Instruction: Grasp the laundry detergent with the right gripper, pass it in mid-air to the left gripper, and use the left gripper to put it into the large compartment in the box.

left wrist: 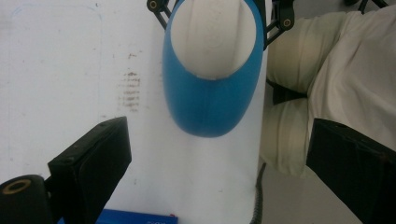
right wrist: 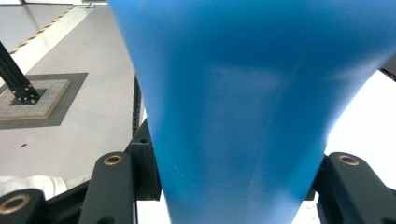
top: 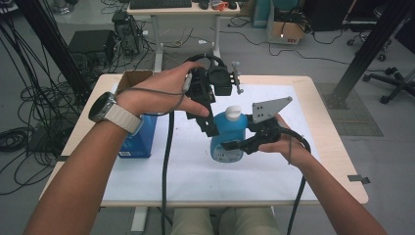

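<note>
The white-topped table fills the centre of the high view. At frame centre stands the blue bottle, upright, with its white cap on. The right gripper clamps the bottle's body from the right. The left gripper, jaws spread wide, hangs above the cap. Step in hand: steadying for cap removal. Next: lower and close on the cap.

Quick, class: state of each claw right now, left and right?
Left claw: open, poised above the blue bottle's white cap, not touching it.
Right claw: closed on the blue bottle's body.
</note>
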Tool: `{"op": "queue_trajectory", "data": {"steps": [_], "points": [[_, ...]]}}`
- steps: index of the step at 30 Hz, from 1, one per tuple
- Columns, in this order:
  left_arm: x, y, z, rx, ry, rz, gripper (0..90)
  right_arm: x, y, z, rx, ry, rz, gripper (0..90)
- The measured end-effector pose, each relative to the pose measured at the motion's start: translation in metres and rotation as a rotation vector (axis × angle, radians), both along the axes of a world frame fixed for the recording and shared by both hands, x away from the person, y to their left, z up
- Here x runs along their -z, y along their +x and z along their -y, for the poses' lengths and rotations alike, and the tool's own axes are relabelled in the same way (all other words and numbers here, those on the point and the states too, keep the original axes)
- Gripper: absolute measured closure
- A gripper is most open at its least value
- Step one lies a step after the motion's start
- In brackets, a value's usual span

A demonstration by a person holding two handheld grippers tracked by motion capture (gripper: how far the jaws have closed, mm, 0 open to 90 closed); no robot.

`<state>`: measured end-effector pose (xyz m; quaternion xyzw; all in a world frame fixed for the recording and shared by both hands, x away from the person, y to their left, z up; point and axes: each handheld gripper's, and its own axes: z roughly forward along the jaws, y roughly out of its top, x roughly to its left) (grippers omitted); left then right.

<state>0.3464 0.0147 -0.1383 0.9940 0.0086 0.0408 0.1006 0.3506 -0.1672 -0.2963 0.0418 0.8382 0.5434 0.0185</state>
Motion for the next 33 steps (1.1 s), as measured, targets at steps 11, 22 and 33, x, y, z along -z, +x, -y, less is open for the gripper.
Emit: {"op": "queue_trajectory", "data": {"steps": [11, 22, 33], "points": [[-0.0004, -0.0001, -0.0001, 0.000, 0.001, 0.002, 6.9, -0.0001, 0.0000, 0.0000, 0.004, 0.005, -0.002, 43.5], [-0.0004, -0.0002, 0.0001, -0.003, -0.001, 0.003, 6.9, -0.0004, 0.0000, 0.0004, 0.003, 0.003, 0.001, 43.5], [-0.0006, 0.0000, 0.0004, -0.003, 0.001, 0.000, 6.9, -0.0003, -0.0002, 0.0007, 0.003, 0.005, -0.002, 43.5]]}}
